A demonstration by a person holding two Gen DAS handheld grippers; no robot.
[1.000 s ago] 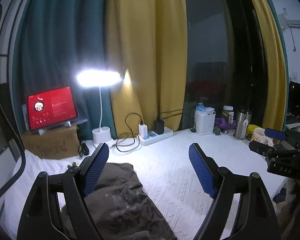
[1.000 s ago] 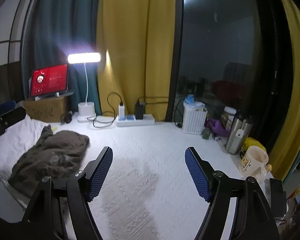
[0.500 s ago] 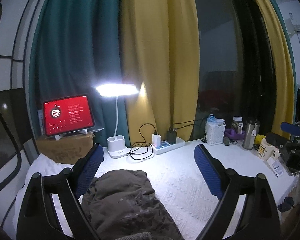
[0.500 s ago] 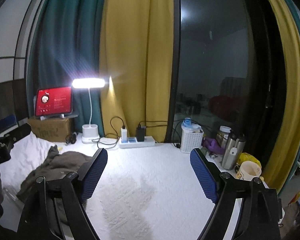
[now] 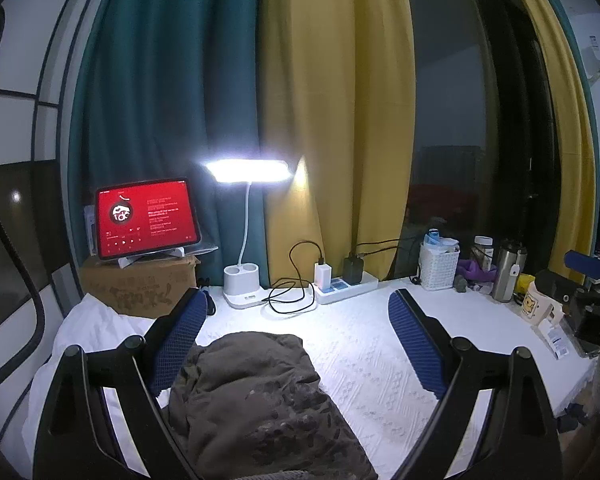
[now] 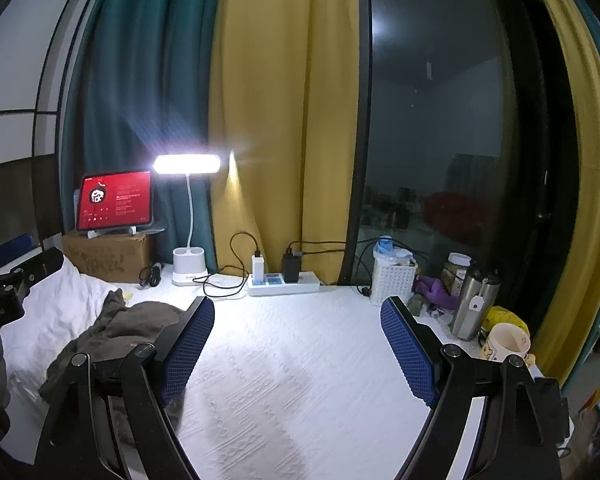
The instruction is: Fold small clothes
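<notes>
Both views have been tilted up since the earlier frame. Left gripper (image 5: 294,334) and right gripper (image 6: 296,338): jaws widened, nothing held. Crumpled brown garment (image 5: 256,396) lies under left gripper on white bedding (image 6: 300,360). Risk: bedding pinched with garment; charger cable (image 5: 292,284) snagged.

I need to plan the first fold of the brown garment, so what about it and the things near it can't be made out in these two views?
- Brown garment: left wrist view, near end cut off by the bottom edge; type unclear while crumpled.
- Same garment, right wrist view: near part hidden behind the right gripper finger.
- Tablet: text too small.
- Cardboard box: print blurred.
</notes>
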